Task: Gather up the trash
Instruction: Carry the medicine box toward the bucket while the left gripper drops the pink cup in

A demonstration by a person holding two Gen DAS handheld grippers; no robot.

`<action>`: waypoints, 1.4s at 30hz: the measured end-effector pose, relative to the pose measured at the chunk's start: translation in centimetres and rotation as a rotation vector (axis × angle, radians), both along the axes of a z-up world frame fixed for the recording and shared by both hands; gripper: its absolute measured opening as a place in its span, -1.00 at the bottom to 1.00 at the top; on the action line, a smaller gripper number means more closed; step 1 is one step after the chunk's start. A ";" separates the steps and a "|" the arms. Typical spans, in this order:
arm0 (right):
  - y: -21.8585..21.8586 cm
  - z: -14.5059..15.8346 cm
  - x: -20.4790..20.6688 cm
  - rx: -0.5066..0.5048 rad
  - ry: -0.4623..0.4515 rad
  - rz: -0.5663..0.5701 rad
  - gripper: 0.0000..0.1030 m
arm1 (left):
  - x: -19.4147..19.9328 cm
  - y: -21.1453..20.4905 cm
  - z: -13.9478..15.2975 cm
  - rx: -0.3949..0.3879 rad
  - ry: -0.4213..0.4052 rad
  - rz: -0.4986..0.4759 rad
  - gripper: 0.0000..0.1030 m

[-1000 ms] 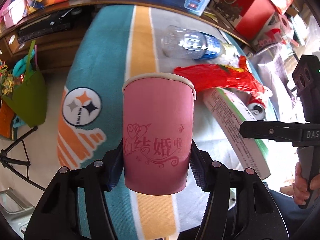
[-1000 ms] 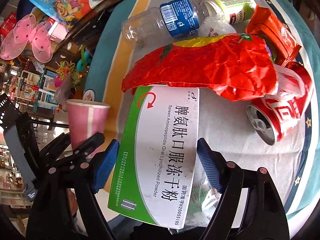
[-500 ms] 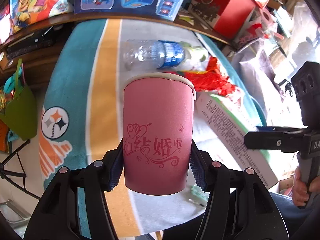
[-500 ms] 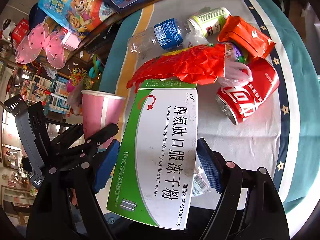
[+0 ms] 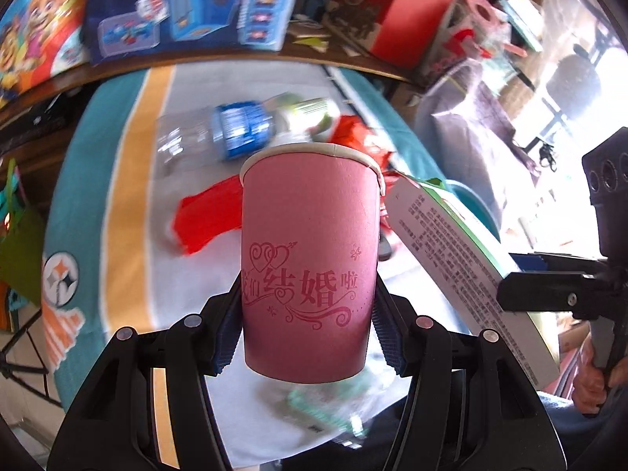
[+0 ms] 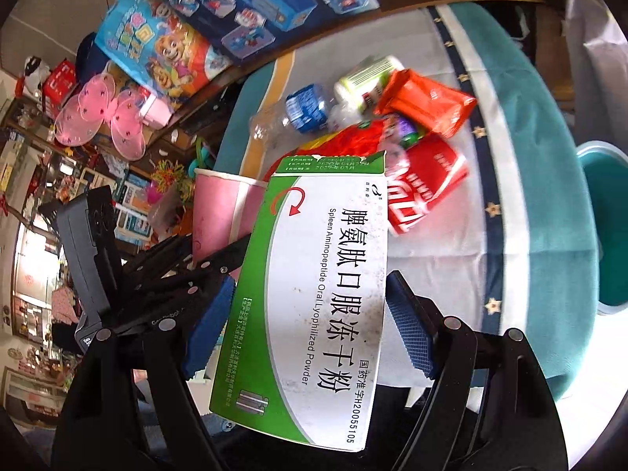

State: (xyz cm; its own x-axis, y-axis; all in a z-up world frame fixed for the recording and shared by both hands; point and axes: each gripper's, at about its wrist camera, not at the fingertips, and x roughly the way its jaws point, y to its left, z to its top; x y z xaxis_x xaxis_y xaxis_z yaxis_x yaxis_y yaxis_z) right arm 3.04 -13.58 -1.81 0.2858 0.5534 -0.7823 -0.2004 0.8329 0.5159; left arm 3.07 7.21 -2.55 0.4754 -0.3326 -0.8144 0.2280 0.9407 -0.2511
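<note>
My left gripper (image 5: pixel 308 324) is shut on an upright pink paper cup (image 5: pixel 310 259), lifted above the table. My right gripper (image 6: pixel 310 329) is shut on a flat green and white medicine box (image 6: pixel 322 298), also held in the air; the box (image 5: pixel 467 267) shows at the right of the left wrist view. The cup (image 6: pixel 219 212) appears left of the box in the right wrist view. On the cloth below lie a clear plastic bottle (image 6: pixel 290 114), a red foil wrapper (image 5: pixel 208 216), a red cola can (image 6: pixel 424 184), an orange packet (image 6: pixel 424 106) and a small green-labelled bottle (image 6: pixel 365 78).
The table wears a teal, yellow and white cloth (image 5: pixel 117 180). Toy boxes (image 5: pixel 184 4) and a red box (image 5: pixel 408 11) line the shelf behind it. A teal bin (image 6: pixel 604 219) stands right of the table. A person's hand (image 5: pixel 592 380) grips the right tool's handle.
Both grippers rose and pulled back from the table with the cup and the box still held. The trash pile now looks smaller and farther away.
</note>
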 end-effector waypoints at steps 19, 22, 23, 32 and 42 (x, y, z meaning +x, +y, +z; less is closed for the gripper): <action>-25.9 0.1 0.2 0.063 -0.080 -0.540 0.45 | 5.5 -23.5 1.4 0.050 -0.025 -0.392 0.15; -28.8 -1.0 0.1 0.080 -0.067 -0.594 0.45 | 6.2 -27.3 0.4 0.074 -0.008 -0.451 0.15; -29.6 -1.4 0.1 0.082 -0.060 -0.606 0.45 | 6.4 -28.3 0.1 0.081 -0.004 -0.465 0.15; -33.4 -4.7 0.7 0.089 0.015 -0.667 0.45 | 9.1 -34.1 -3.3 0.089 0.071 -0.496 0.22; -33.8 -6.3 1.7 0.095 0.048 -0.674 0.45 | 10.1 -34.0 -3.9 0.098 0.088 -0.456 0.69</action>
State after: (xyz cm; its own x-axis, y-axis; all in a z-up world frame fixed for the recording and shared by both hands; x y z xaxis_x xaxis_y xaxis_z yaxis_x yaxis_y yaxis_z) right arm 4.74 -47.41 -8.07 0.5587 0.3331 -0.7595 0.3712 0.7185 0.5882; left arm 13.19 -26.82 -6.48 0.2265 -0.4111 -0.8830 0.6049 0.7699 -0.2032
